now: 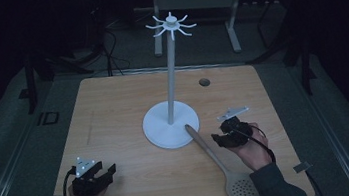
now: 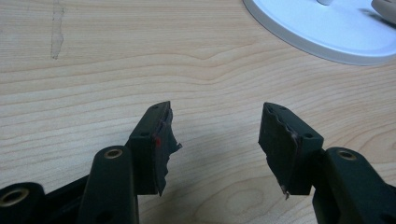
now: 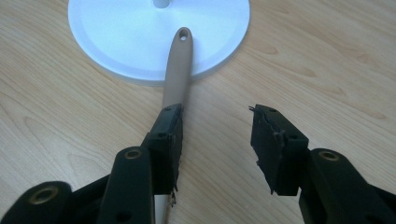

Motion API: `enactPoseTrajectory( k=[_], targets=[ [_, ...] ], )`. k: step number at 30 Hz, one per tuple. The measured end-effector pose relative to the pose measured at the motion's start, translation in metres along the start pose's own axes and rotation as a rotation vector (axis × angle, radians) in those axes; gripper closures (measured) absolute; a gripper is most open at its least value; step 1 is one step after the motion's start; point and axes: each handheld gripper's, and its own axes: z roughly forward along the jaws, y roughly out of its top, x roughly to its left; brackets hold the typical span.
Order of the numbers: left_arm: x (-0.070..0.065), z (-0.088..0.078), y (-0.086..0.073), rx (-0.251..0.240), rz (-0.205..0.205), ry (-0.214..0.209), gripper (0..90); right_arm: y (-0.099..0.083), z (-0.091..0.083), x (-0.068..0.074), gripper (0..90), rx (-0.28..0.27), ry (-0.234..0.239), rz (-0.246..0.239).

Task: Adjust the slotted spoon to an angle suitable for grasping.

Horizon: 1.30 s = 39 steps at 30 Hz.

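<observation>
A white hook stand rises from a round base at mid-table, with a ring of hooks on top. A slotted spoon lies to its right, perforated head near the front edge. Its beige handle has a hole at the end, and that end rests on the base. My right gripper is open just right of the handle, its left jaw above the handle and nothing between the pads. My left gripper rests open at the front left, and its jaws hold nothing.
The wooden table has a small round grommet hole at the back right. The stand's base lies ahead and to the right of the left gripper. Dark floor, cables and a metal frame surround the table.
</observation>
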Motion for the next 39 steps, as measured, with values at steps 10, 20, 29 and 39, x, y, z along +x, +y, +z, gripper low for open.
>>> enactPoseTrajectory(
  k=[10, 20, 29, 39],
  targets=[
    [0.000, 0.000, 0.000, 0.000, 0.000, -0.001, 44.7, 0.005, 0.011, 0.000, 53.4, 0.063, 0.029, -0.011],
    [0.000, 0.001, 0.000, 0.001, -0.001, -0.002, 44.7, 0.007, 0.028, 0.003, 55.0, 0.130, 0.055, -0.025],
    [0.001, -0.001, 0.000, -0.002, -0.004, 0.000, 44.7, 0.009, 0.044, 0.009, 56.3, 0.189, 0.073, -0.059],
    [0.000, 0.000, 0.000, 0.001, 0.000, -0.003, 44.7, 0.005, 0.061, 0.015, 57.3, 0.237, 0.096, -0.060]
  ],
)
